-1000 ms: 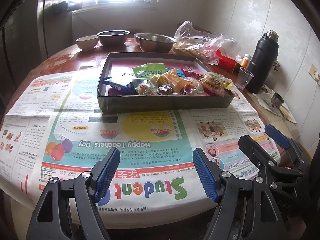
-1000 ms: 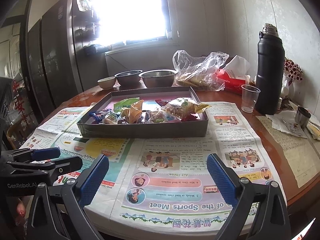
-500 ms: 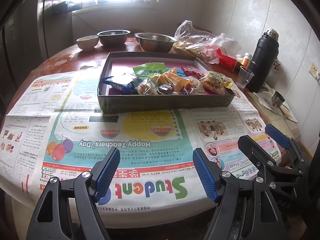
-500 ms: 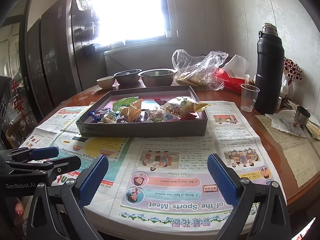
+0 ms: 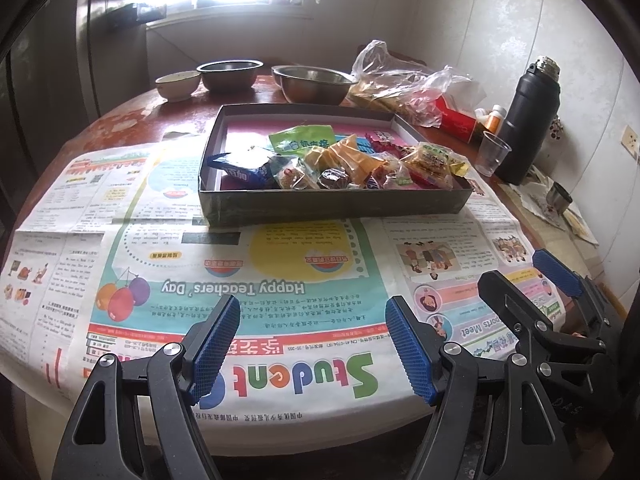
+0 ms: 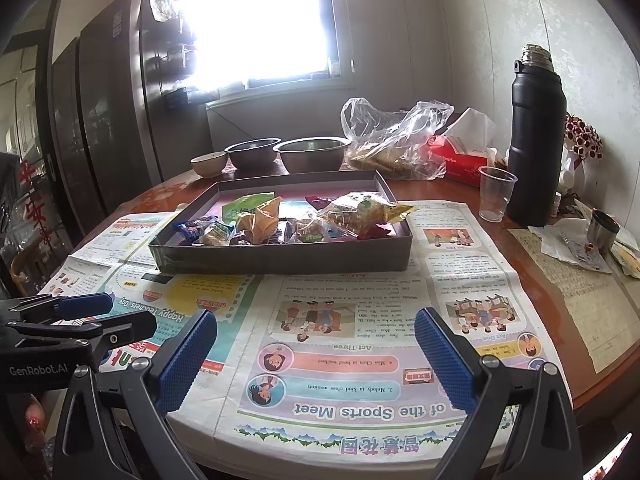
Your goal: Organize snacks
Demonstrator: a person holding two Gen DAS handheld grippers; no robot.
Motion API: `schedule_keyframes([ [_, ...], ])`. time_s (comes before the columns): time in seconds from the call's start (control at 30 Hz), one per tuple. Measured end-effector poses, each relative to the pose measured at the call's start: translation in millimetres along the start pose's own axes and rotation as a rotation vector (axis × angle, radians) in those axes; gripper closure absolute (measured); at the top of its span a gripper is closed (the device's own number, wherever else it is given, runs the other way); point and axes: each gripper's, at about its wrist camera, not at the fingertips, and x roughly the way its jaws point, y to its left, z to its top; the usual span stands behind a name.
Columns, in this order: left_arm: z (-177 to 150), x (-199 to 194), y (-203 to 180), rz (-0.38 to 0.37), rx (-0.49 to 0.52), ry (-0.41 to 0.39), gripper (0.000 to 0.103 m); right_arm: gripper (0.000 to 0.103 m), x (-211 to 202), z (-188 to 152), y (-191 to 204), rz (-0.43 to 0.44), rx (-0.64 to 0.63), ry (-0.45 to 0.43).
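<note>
**Snacks Are Seen in the Box, Both Grippers Held Wide**

At the near edge of the desk (image 5: pixel 120 128), the left hand-held gripper (image 5: pixel 312 344) is held with its blue pads wide apart, and nothing is held in it. The right hand-held gripper (image 6: pixel 316 356) is held beside it, also spread wide and holding nothing. Both are kept above the newspaper (image 5: pixel 280 272) that is spread over the near half of the desk.

Past the newspaper's middle, a flat grey box (image 5: pixel 328 204) is set down. The snacks (image 5: pixel 344 164) are piled inside it, mostly along its near wall. No snack is seen lying outside the box.

Toward the far edge, three bowls (image 5: pixel 312 84) and a plastic bag (image 6: pixel 396 140) are seen. By the right edge, a black flask (image 6: pixel 536 128) and a clear cup (image 6: pixel 496 192) are stood.

Two stages are fitted by this: the snacks may be waiting to be sorted, or they may be put away already. Which step is in hand cannot be told.
</note>
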Motion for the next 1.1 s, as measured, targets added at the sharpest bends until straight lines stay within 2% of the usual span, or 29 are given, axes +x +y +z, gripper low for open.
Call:
schedule_keyframes([
  [1.1, -0.5, 1.8, 0.9, 0.032, 0.006, 0.01, 0.026, 0.003, 0.9, -0.2, -0.2, -0.002, -0.001, 0.001],
])
